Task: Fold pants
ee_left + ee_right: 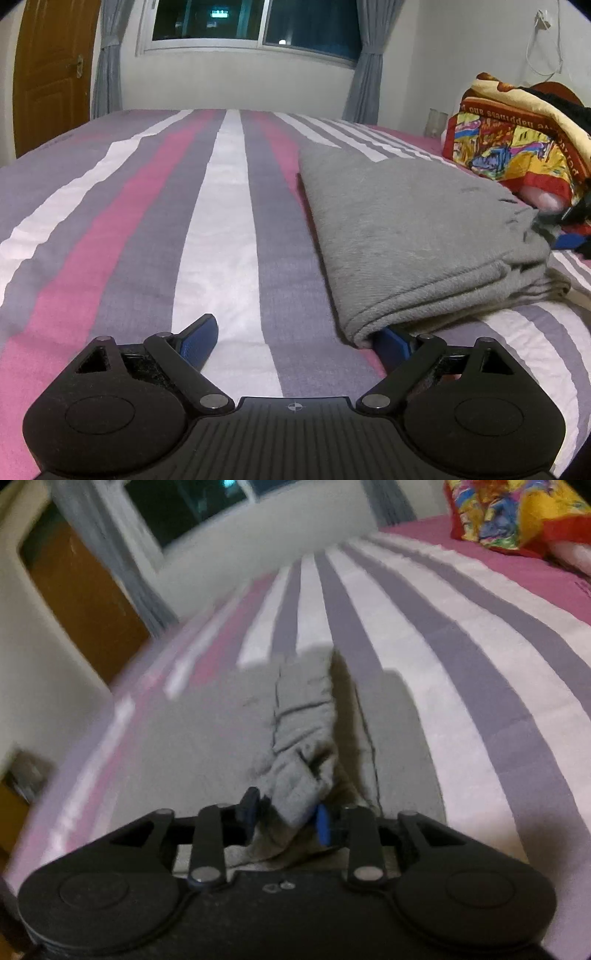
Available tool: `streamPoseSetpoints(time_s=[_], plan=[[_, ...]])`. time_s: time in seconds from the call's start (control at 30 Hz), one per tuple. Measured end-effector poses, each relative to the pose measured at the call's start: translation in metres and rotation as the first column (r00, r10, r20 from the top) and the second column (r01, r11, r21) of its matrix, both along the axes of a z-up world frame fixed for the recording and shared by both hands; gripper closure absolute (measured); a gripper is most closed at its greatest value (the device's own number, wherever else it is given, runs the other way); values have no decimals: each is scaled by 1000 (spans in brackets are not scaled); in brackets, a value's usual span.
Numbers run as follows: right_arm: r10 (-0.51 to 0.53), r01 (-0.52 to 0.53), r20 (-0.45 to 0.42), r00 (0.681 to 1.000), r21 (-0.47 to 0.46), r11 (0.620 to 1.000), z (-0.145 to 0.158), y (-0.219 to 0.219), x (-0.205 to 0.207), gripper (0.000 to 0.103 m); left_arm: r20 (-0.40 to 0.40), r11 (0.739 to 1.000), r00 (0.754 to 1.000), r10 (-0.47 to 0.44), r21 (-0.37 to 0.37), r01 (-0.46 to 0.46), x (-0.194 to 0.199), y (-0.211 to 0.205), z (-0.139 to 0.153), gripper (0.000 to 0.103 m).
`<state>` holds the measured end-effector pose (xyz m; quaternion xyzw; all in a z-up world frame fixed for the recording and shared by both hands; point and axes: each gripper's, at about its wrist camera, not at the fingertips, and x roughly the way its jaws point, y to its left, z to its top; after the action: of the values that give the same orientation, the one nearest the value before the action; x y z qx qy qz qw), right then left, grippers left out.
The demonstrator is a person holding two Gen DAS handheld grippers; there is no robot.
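Note:
The grey pants (417, 236) lie folded in a thick stack on the striped bed (147, 221), right of centre in the left wrist view. My left gripper (299, 332) is open and low over the sheet; its right finger (395, 347) is tucked under the stack's near corner and its left finger (197, 336) rests on bare sheet. In the blurred right wrist view my right gripper (284, 812) is shut on a bunched grey edge of the pants (299, 738), held up above the flat grey cloth (207, 738).
A bright patterned blanket (517, 140) is piled at the bed's right side and shows in the right wrist view (517, 513). A window (255, 22), grey curtains (107, 66) and a wooden door (51, 70) lie beyond the bed.

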<state>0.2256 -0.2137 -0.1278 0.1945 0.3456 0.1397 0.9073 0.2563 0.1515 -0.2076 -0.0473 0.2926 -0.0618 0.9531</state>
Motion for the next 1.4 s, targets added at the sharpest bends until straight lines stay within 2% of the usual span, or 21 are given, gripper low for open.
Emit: streamPoseSetpoints(time_s=[0.03, 0.1, 0.17, 0.2, 0.33, 0.37, 0.43, 0.47, 0.57, 0.63, 0.7, 0.77, 0.8, 0.97, 1.03, 1.07, 1.13, 1.17, 1.23, 1.33, 1.4], plan=[[-13, 13, 48, 999, 8, 1000, 5, -3, -10, 4, 0, 1000, 1000, 0, -1, 0, 0, 0, -1, 13], [-4, 1, 61, 998, 55, 998, 0, -8, -19, 11, 1, 1000, 1000, 1, 0, -1, 2, 0, -2, 13], [3, -2, -32, 999, 16, 1000, -14, -5, -10, 35, 2, 1000, 1000, 1, 0, -1, 2, 1, -3, 12], [-8, 8, -58, 998, 6, 1000, -21, -3, -5, 39, 1, 1000, 1000, 1, -1, -1, 2, 1, -2, 12], [-13, 23, -131, 991, 75, 997, -35, 3, 19, 32, 6, 1000, 1000, 4, -4, -4, 2, -1, -4, 12], [-10, 18, -142, 990, 55, 998, -35, 7, 24, 37, 7, 1000, 1000, 6, -5, -6, 2, -1, -5, 12], [17, -15, -122, 992, 21, 1000, -26, 16, 31, 59, 5, 1000, 1000, 7, -2, -7, 2, -2, -5, 12], [25, -24, -86, 996, 13, 1000, -16, 16, 28, 62, 5, 1000, 1000, 8, -3, -8, 3, -2, -5, 12], [88, -90, 74, 993, 18, 996, 18, 15, 8, 64, 4, 1000, 1000, 9, -3, -9, 2, -3, -5, 12], [98, -98, 129, 987, -7, 995, 27, 11, -6, 64, 3, 1000, 1000, 8, -1, -8, 3, -3, -4, 11], [74, -71, 92, 993, -40, 997, 10, 1, -6, 64, 2, 1000, 1000, 9, 1, -9, 4, -4, -5, 8], [36, -40, -71, 997, -55, 998, -28, -10, 10, 65, -4, 1000, 1000, 4, 6, -4, 6, -5, -4, 7], [24, -25, -120, 992, -12, 1000, -39, -17, 15, 65, -7, 1000, 1000, 2, 9, -2, 7, -5, -3, 7], [16, -18, 36, 999, 76, 997, -8, -22, -6, 65, -13, 1000, 1000, 1, 13, -1, 6, -5, -1, 7], [-4, 0, 69, 998, 60, 998, -3, -26, -8, 65, -15, 1000, 1000, -3, 17, 3, 7, -6, -1, 6], [-20, 18, 49, 999, 35, 999, -9, -29, -7, 65, -18, 1000, 1000, -4, 23, 5, 7, -7, -1, 5], [-51, 52, -85, 995, 9, 999, -41, -35, 6, 65, -27, 999, 1000, -10, 33, 11, 10, -9, -1, 3], [-49, 54, -114, 992, 49, 997, -54, -41, 9, 63, -35, 999, 999, -12, 37, 13, 11, -9, 0, 3], [-29, 37, -99, 995, 85, 996, -52, -47, 2, 59, -57, 998, 998, -31, 52, 34, 10, -8, 4, 3], [-47, 47, 17, 999, -26, 999, -25, -45, -24, 44, -62, 996, 996, -57, 71, 61, -4, 3, 20, 3], [-27, 40, 133, 991, -99, 994, -6, -46, -41, 56, 8, 999, 999, -42, 16, 42, -15, 13, 42, 6]])
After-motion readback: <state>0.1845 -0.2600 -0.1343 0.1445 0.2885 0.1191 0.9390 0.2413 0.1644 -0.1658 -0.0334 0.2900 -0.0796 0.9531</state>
